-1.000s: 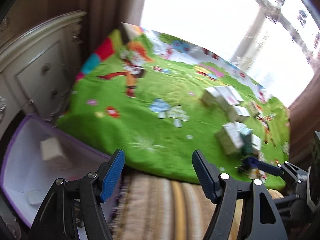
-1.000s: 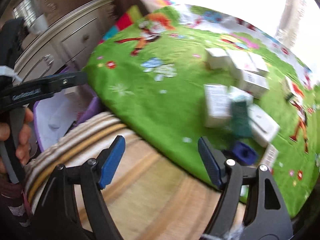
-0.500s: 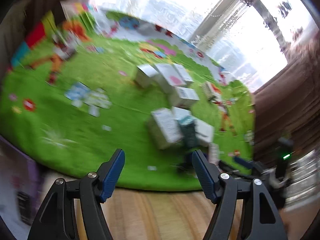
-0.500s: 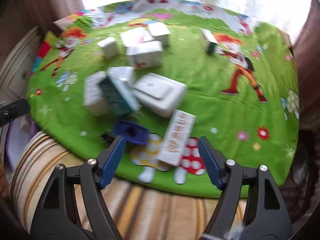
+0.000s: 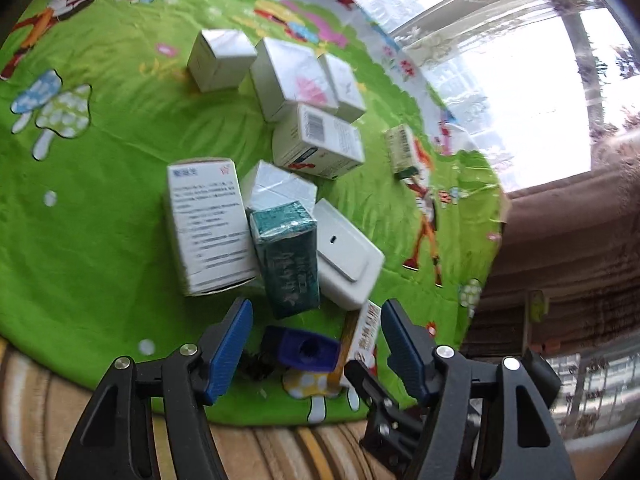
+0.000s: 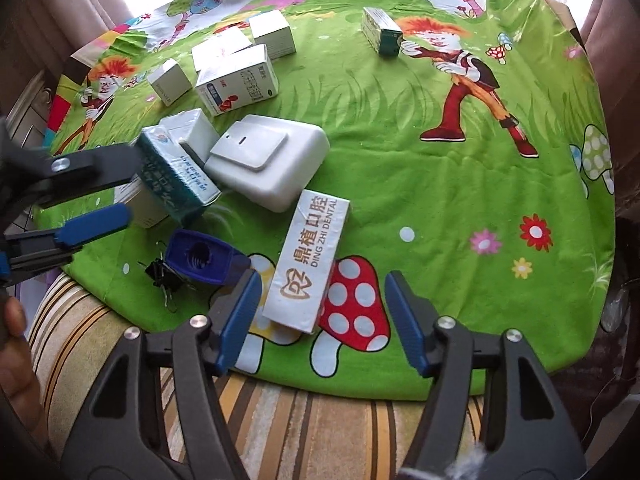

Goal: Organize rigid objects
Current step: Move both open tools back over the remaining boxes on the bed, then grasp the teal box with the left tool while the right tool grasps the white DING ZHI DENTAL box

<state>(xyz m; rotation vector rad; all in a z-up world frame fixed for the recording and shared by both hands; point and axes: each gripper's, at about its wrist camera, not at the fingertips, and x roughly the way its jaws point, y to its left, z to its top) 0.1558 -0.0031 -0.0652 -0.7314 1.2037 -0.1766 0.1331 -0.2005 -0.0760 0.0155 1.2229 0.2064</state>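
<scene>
Several small boxes lie on a round green cartoon cloth (image 6: 460, 184). My right gripper (image 6: 322, 300) is open, its jaws on either side of the near end of a long white dental box (image 6: 310, 262), also in the left wrist view (image 5: 366, 334). My left gripper (image 5: 316, 338) is open just above a blue cap-like piece (image 5: 306, 350), which shows in the right wrist view (image 6: 200, 258) beside a black binder clip (image 6: 162, 274). A teal box (image 5: 286, 258), a white text box (image 5: 206, 224) and a white plastic switch case (image 6: 266, 158) lie just beyond.
More white boxes (image 5: 290, 76) cluster farther back, and a small green-ended box (image 6: 382, 36) lies apart at the far side. The cloth covers a striped cushion surface (image 6: 320, 420). Brown curtains (image 5: 560, 240) and a bright window (image 5: 520, 60) stand behind.
Both grippers swung right, away from the purple bin and dresser, and moved in low over the boxes at the cloth's near edge. Both stayed open.
</scene>
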